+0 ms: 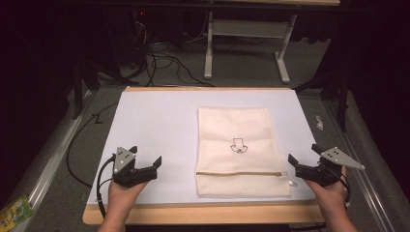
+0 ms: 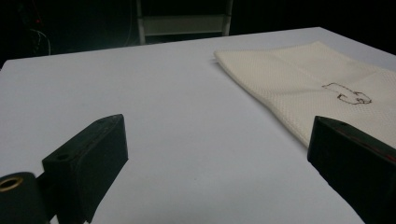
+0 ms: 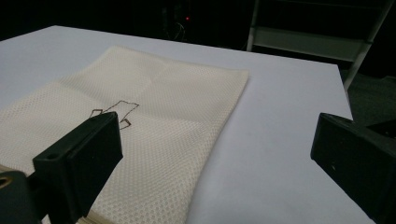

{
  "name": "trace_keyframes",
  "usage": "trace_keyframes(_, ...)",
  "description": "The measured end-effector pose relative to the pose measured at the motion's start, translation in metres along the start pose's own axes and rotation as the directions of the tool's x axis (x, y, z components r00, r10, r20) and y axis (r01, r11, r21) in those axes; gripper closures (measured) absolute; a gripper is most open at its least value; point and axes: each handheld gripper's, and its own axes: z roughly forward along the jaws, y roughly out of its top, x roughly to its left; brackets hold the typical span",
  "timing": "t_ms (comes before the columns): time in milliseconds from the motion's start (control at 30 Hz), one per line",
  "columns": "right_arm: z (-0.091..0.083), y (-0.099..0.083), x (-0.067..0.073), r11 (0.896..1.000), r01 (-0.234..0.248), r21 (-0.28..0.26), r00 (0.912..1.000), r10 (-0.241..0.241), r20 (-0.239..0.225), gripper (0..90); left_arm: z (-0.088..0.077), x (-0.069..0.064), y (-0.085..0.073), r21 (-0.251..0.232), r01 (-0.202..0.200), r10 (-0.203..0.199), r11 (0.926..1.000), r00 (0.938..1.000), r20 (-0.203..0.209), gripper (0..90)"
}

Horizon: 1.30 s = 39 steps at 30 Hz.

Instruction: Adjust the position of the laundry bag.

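A cream mesh bag (image 1: pixel 235 130) lies flat on the white sheet (image 1: pixel 154 121), right of the middle. A zipper (image 1: pixel 241 173) runs across it near its front edge, and a small dark outline mark (image 1: pixel 238 145) sits in its centre. My left gripper (image 1: pixel 145 155) is open near the front left of the sheet, well left of the bag, holding nothing. My right gripper (image 1: pixel 303 153) is open just off the bag's right edge, level with the zipper. The left gripper view has the bag (image 2: pixel 299 74) ahead to the right; the right gripper view has the bag (image 3: pixel 154 112) ahead to the left.
The sheet covers a wooden table (image 1: pixel 203 212) whose front edge lies by the person's wrists. Cables (image 1: pixel 164 63) and a white frame (image 1: pixel 246 29) stand on the floor beyond the table. A green packet (image 1: pixel 14 211) lies on the floor at the lower left.
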Motion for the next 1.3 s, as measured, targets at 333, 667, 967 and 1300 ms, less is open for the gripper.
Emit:
trace_keyframes(333, -0.007, 0.000, 0.001, 1.000, 0.004, -0.017, 1.0000, -0.004, 0.000, 2.3, -0.001, -0.008, 0.006, -0.034, -0.023, 0.024, 0.9991, 0.9993, 0.029, 6.6)
trace_keyframes(667, -0.014, -0.006, -0.002, 1.000, 0.001, 0.005, 1.0000, -0.001, 0.006, 3.2, 0.012, -0.016, 0.008, -0.002, -0.014, 0.015, 0.9999, 0.9957, 0.091, 12.1)
trace_keyframes(967, -0.023, -0.015, -0.001, 0.999, 0.019, 0.036, 0.9998, -0.019, 0.009, 3.9, 0.047, -0.038, 0.006, 0.066, -0.025, 0.013, 0.9975, 0.9851, 0.171, 19.5)
trace_keyframes(1300, -0.027, -0.023, -0.006, 0.998, 0.011, 0.060, 0.9996, -0.013, 0.023, 5.8, 0.109, -0.074, -0.003, 0.210, -0.077, 0.024, 0.9747, 0.9699, 0.242, 40.6)
